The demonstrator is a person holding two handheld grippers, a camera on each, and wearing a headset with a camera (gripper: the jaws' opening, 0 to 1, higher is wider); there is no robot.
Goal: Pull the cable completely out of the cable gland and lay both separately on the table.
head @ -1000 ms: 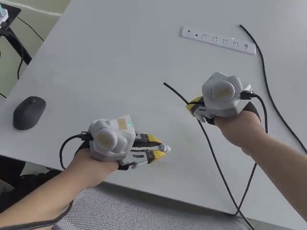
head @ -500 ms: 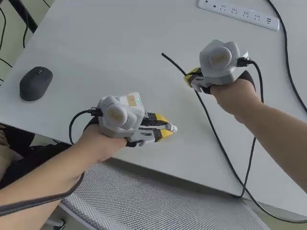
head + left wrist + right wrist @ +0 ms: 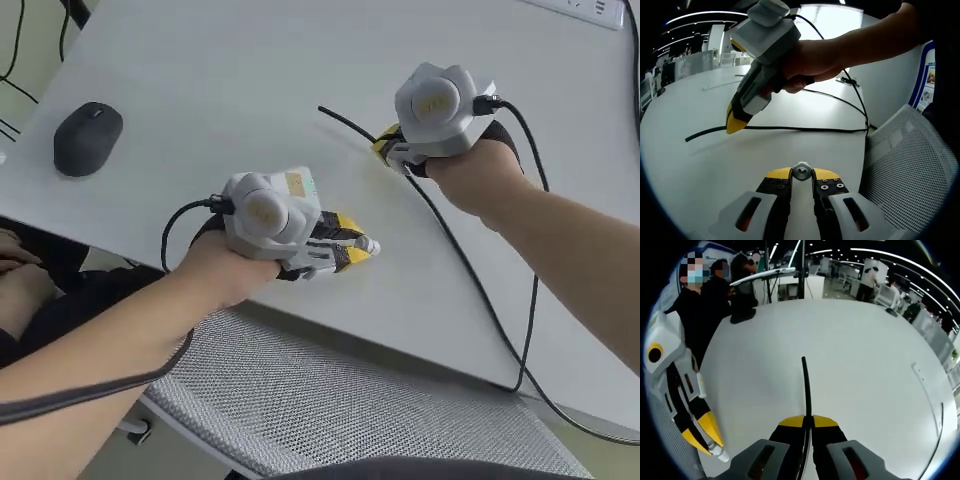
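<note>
Black cable [image 3: 345,122], pale-grey cable gland [image 3: 801,171], white table [image 3: 200,60], dark mouse [image 3: 88,138]

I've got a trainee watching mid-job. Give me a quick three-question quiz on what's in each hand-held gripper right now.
1. True or false: the cable is threaded through the cable gland.
2. Pick one: the right hand-held gripper is shut on A) the cable gland, B) the cable, C) nothing.
3. Fill in: the left hand-held gripper grips the ____ between its yellow tips.

Key: 1 false, the two are apart; 2 B; 3 cable gland.
</note>
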